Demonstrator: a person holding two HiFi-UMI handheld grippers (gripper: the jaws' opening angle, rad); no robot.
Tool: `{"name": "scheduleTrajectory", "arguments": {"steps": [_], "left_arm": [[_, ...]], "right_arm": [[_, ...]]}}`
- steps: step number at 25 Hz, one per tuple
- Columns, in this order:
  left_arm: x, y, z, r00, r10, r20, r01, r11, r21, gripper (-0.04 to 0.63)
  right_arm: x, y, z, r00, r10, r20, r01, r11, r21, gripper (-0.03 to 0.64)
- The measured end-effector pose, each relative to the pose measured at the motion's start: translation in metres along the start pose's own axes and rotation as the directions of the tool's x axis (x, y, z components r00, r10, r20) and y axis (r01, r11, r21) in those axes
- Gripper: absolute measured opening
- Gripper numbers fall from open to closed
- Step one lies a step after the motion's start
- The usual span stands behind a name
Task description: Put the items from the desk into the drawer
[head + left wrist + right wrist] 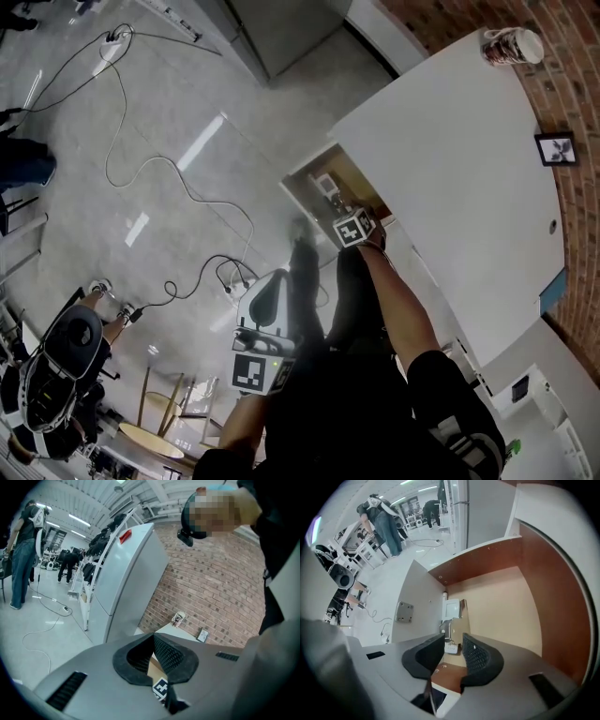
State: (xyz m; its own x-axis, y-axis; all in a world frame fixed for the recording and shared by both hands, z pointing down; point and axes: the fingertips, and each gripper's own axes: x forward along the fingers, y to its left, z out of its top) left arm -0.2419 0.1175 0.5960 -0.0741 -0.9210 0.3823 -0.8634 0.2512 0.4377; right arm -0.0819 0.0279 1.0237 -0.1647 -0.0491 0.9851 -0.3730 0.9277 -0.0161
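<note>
The right gripper (453,641) points down into the open drawer (501,606), jaws apart and empty, placed for dropping off. Small white items (451,613) lie below. The left gripper (153,637) is closed on nothing and held back out of the way. A cup (511,44) stands on the desk (450,159).

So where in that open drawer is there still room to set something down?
In the drawer, the tan floor is bare from the small white and metal items huddled against its pale side wall across to the brown wall; only that huddle is crowded. The white desk is also mostly bare between the cup and the picture frame.
</note>
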Motion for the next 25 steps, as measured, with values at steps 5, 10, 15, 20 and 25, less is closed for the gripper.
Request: {"name": "scheduleTrajectory", "arguments": {"steps": [5,10,15,20,25], "left_arm": [[-0.010,-0.007,0.016,0.999,-0.007,0.047,0.007,1.000,0.017,0.003],[-0.009,-0.022,0.044,0.996,-0.024,0.085,0.019,0.998,0.060,0.003],[-0.024,-0.045,0.069,0.993,-0.016,0.121,0.005,0.996,0.084,0.003],[-0.031,-0.063,0.102,0.981,-0.018,0.191,-0.005,0.993,0.118,0.003],[-0.044,-0.083,0.127,0.967,-0.017,0.254,-0.022,0.988,0.151,0.003]], "right_arm": [[-0.044,0.014,0.003,0.998,0.035,0.044,-0.035,0.999,-0.013,0.075],[-0.099,0.013,0.035,0.986,0.058,0.156,-0.054,0.998,-0.031,0.014],[-0.180,0.020,0.054,0.960,0.106,0.261,-0.098,0.994,-0.046,0.002],[-0.270,-0.002,0.105,0.887,0.086,0.454,-0.076,0.996,-0.040,0.002],[-0.377,-0.025,0.137,0.766,0.027,0.643,-0.055,0.998,0.023,0.002]]}}
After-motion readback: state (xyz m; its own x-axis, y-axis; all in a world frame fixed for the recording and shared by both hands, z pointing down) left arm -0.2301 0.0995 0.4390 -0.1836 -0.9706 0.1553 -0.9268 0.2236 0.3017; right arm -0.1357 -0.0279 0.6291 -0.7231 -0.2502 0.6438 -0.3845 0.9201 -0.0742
